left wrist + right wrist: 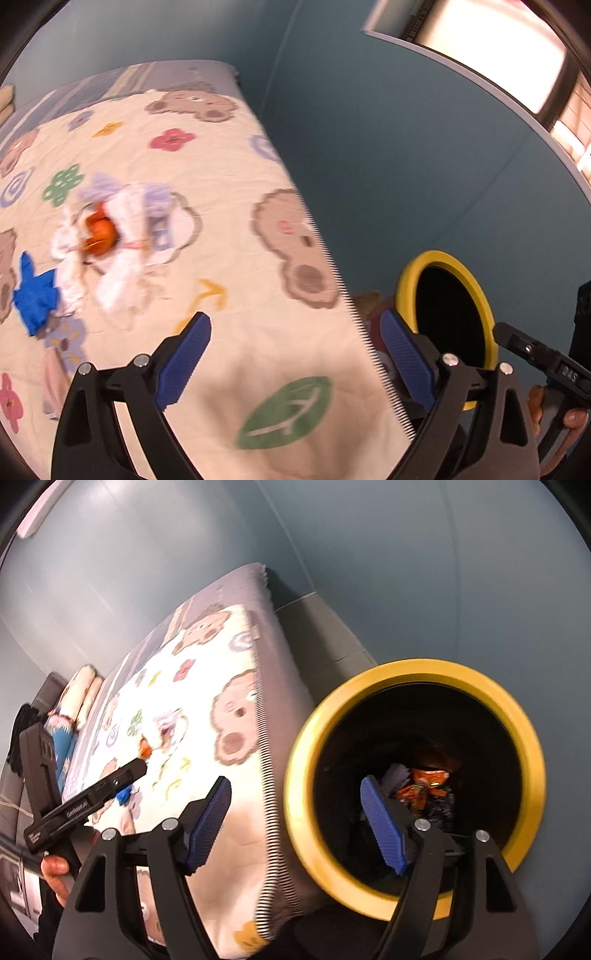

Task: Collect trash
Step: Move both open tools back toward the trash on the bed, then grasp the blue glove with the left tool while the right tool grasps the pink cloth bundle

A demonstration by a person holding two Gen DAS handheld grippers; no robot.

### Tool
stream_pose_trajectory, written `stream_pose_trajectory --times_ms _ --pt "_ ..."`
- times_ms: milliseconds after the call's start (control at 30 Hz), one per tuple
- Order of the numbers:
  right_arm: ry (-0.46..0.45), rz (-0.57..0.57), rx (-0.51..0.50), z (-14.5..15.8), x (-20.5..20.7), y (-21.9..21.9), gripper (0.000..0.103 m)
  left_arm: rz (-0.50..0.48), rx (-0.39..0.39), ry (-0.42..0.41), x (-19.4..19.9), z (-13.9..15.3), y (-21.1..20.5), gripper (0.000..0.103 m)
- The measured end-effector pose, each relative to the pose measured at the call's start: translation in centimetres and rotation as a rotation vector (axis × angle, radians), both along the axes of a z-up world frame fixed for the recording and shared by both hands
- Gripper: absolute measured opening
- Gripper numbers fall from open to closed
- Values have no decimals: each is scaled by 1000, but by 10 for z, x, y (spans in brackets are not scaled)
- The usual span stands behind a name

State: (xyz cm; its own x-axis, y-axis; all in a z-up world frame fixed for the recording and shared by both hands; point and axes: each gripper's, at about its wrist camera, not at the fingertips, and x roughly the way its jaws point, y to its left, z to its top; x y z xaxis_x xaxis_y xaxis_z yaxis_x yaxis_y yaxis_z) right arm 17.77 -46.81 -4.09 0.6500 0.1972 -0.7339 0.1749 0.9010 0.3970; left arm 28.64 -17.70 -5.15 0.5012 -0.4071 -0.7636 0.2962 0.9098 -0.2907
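A pile of trash lies on the bed: white crumpled tissues (118,258), an orange wrapper (99,232) and a blue scrap (35,295). My left gripper (295,354) is open and empty above the bed's near edge, apart from the pile. A yellow-rimmed black bin (443,310) stands beside the bed. In the right wrist view the bin (306,775) faces me with an orange wrapper (424,786) and other scraps inside. My right gripper (295,812) is open and empty at the bin's rim. The pile also shows far off on the bed (159,734).
The bed has a cream blanket (229,221) with bears and flowers and a grey mattress side (284,686). Blue-grey walls (388,147) surround it. Pillows (81,690) lie at the bed's far end. A window (498,48) is at the upper right.
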Motion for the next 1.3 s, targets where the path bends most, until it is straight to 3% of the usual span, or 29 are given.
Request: stream_pose_trajectory --times_ms 400,700,1033,1300 --pt "-6 182 -26 14 27 101 73 151 61 -21 8 4 110 92" --pt "19 323 -39 12 48 179 74 266 94 25 27 -10 196 93" --pt "69 490 -40 -7 65 265 74 349 123 69 45 -32 251 93" --pt "120 592 -50 -27 73 324 74 399 99 121 59 -57 278 93"
